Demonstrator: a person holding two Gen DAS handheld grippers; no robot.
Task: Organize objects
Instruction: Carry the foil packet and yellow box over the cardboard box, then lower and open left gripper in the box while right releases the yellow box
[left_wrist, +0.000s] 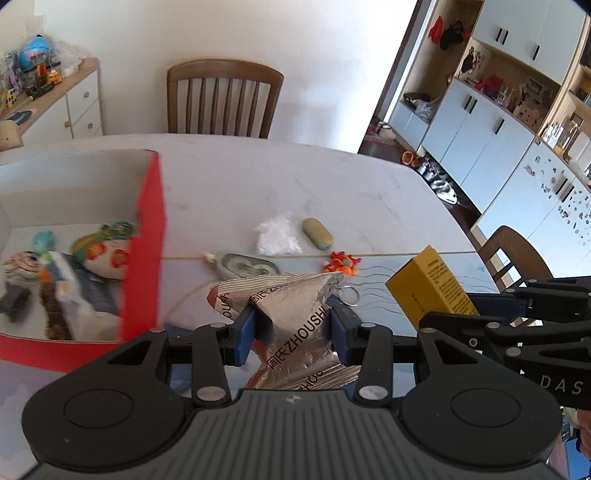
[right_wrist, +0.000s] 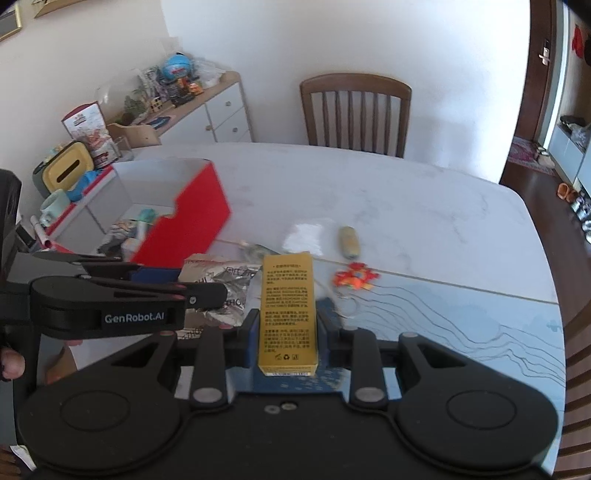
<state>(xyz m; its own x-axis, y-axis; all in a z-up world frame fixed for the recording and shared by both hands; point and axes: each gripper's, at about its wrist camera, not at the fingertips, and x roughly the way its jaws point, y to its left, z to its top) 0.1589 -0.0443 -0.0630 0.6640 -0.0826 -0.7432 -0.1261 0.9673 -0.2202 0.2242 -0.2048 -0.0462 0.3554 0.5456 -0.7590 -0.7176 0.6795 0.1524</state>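
Observation:
My left gripper (left_wrist: 293, 325) is shut on a crumpled silver foil snack bag (left_wrist: 291, 314) with red edges, held above the white table (left_wrist: 332, 184). My right gripper (right_wrist: 288, 328) is shut on an upright yellow carton (right_wrist: 288, 314) with black print; that yellow carton (left_wrist: 430, 286) also shows at the right of the left wrist view. The red box (left_wrist: 147, 240) with a white inside stands to the left and holds several toys and packets. In the right wrist view the red box (right_wrist: 192, 225) is left of centre, and the foil bag (right_wrist: 221, 284) hangs behind the left gripper.
On the table lie a clear plastic bag (left_wrist: 277, 232), an olive oval case (left_wrist: 317, 233), an orange toy keychain (left_wrist: 341, 263) and a grey oval tin (left_wrist: 243, 264). A blue patterned mat (right_wrist: 461, 317) covers the near end. A wooden chair (left_wrist: 221, 99) stands at the far side.

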